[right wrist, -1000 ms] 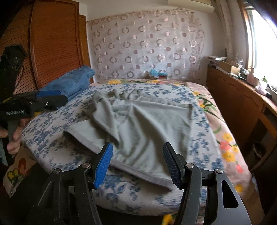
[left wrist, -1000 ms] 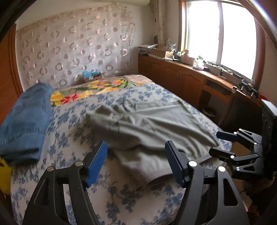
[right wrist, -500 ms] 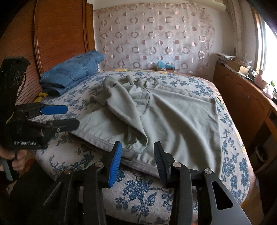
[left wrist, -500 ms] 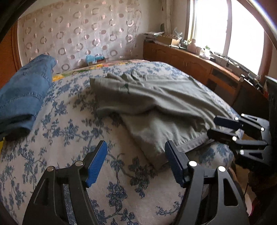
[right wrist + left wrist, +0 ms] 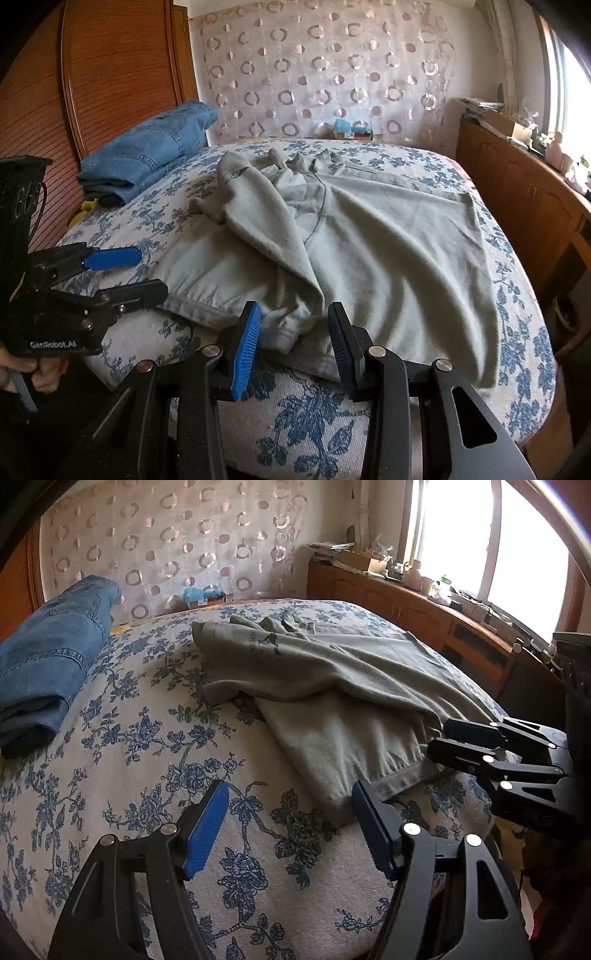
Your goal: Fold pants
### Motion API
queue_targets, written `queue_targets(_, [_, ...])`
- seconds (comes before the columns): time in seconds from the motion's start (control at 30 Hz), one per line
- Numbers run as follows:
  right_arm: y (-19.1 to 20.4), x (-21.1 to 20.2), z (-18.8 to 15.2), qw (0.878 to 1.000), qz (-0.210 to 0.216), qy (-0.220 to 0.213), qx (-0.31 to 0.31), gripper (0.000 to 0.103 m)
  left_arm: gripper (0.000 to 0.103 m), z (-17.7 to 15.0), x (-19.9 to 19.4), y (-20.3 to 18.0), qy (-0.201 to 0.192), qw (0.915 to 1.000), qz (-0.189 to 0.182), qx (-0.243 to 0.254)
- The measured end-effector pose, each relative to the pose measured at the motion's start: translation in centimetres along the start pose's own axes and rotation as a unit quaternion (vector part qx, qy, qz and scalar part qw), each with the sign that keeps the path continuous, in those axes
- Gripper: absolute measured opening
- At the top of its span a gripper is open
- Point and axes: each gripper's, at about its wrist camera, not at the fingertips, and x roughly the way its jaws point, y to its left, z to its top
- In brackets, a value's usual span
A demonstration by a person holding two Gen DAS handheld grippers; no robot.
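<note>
Item: right tongs (image 5: 293, 341), jaws just drawn partly together yet clear of cloth, the hem of the upper leg lying between them at the bed's near edge, apparently to pinch that cuff; left tongs (image 5: 290, 825), jaws apart and empty over the bedspread (image 5: 155, 760) just beside the lower cuff. Grey pants (image 5: 369, 251) lie mid-bed, one leg flopped across the other, waistband toward the far edge. Both tongs angle downward from the near edge.
</note>
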Motion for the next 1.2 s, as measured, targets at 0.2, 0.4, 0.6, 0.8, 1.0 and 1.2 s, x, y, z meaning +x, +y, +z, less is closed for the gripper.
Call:
queue_targets(0.2, [0.2,0.1,0.1,1.0,0.007,-0.013,-0.002,0.009,0.07,0.0,-0.3,-0.1,-0.002,1.0,0.001,0.0])
queue_targets(0.4, [-0.6,-2.3,0.8,0.998,-0.014,-0.059,0.003,0.002,0.07,0.4,-2.2,-1.1,-0.034,0.9994,0.007,0.007])
queue_targets(0.6, [-1.5,-2.4,0.6,0.999,-0.008,-0.044,0.007,0.002,0.07,0.5,-2.5,-2.1,-0.039,0.9988,0.009,0.027])
queue_targets(0.8, [-0.9,-1.1,0.6,1.0,-0.005,-0.029,-0.006,0.024,0.07,0.0,-0.8,-1.6,-0.009,0.9998,0.008,0.015])
queue_targets(1.0, [-1.1,0.4,0.6,1.0,-0.005,-0.01,-0.01,0.03,0.07,-0.6,-0.1,-1.4,0.001,0.9999,0.007,0.012])
queue_targets(1.2, [-0.9,0.4,1.1,1.0,0.002,-0.015,-0.019,0.008,0.07,-0.6,-0.1,-1.6,0.0,0.9998,0.012,0.018])
